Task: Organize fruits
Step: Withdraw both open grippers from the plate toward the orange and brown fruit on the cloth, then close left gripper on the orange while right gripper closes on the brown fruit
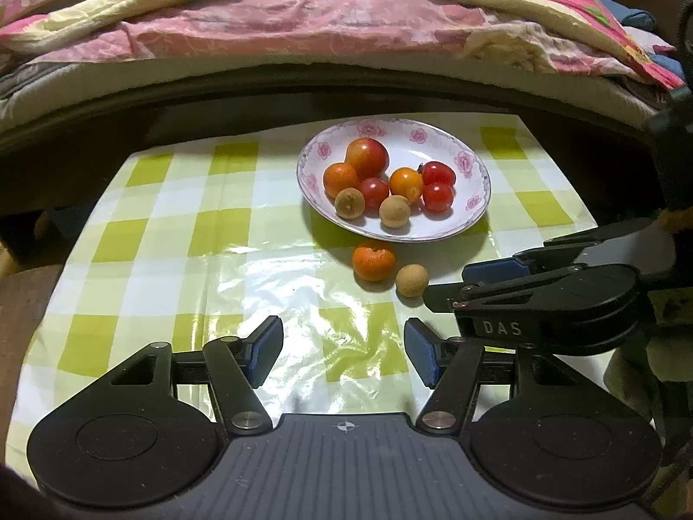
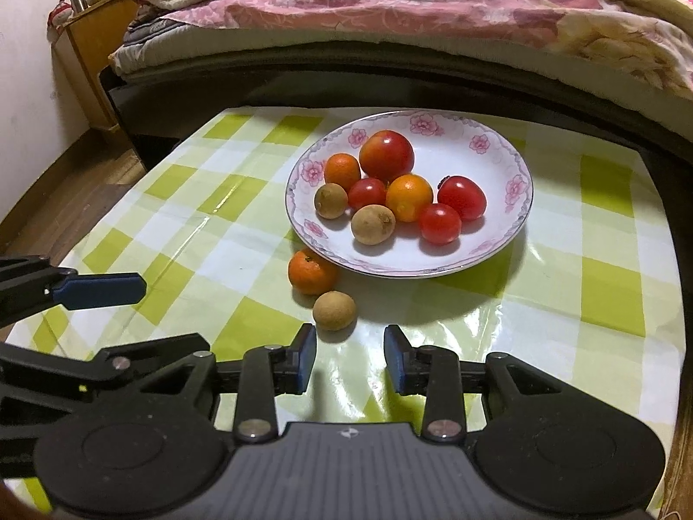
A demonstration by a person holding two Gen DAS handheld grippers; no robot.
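A white plate [image 2: 515, 216] with a pink flower rim sits a little above the centre of both views, on a bench covered by a green-and-white checked plastic cloth [image 2: 606, 286]. Piled on its left half are a large red-orange fruit [image 2: 386, 155], two small oranges [image 2: 342, 170] [image 2: 409, 197], three red cherry tomatoes [image 2: 367, 193] [image 2: 461, 197] [image 2: 439, 223] and two brown longans [image 2: 330, 200] [image 2: 373, 224], most of them touching a neighbour.

Two fruits lie off the plate, on the cloth just below its lower left rim: a small mandarin [image 2: 311, 271] close against the rim, and a loose longan [image 2: 334, 310] touching the mandarin's lower right side.

The right hand-held gripper [image 2: 350, 357] fills the bottom of its own view, blue pads apart with nothing between them; the loose longan sits just above its left pad [image 2: 308, 357]. The left hand-held gripper [image 1: 343, 355] is likewise spread wide and empty at the bottom of its view, over bare cloth, well below the mandarin [image 1: 373, 263]. Each gripper shows in the other's view: the right one comes in from the right edge, its tip just beside the loose longan [image 1: 412, 279].

Behind the bench, across the top of both frames, runs a bed [image 2: 390, 8] heaped with pink and cream quilts. A wooden bedside stand [image 2: 93, 43] stands at the upper left of the right view.
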